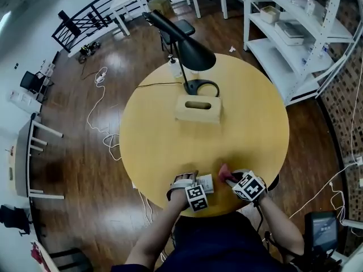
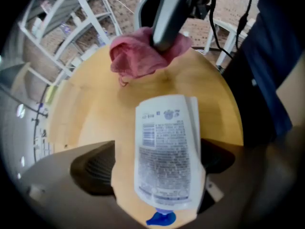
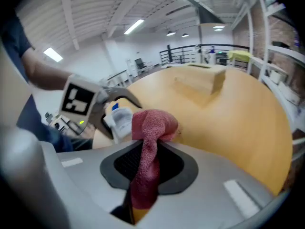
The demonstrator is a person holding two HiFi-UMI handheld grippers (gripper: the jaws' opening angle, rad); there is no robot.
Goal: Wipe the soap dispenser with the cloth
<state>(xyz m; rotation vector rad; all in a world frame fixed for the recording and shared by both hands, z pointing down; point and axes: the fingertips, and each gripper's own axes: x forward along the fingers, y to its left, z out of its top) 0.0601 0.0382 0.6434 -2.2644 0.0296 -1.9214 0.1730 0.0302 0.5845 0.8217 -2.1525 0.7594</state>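
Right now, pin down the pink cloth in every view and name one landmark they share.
Head view: pink cloth at bottom centre, near the close rim of the round yellow table.
Left gripper view: upper centre, beyond the soap dispenser.
Right gripper view: centre, pinched in the right gripper.
Shared landmark: the round yellow table, visible in all three.

Navy-blue shirt (image 1: pixel 218 243) — short sleeves (image 3: pixel 14 35)

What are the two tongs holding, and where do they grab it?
Left tongs grip the soap dispenser by its sides, near the blue pump end. Right tongs pinch the red cloth by a bunched strip.
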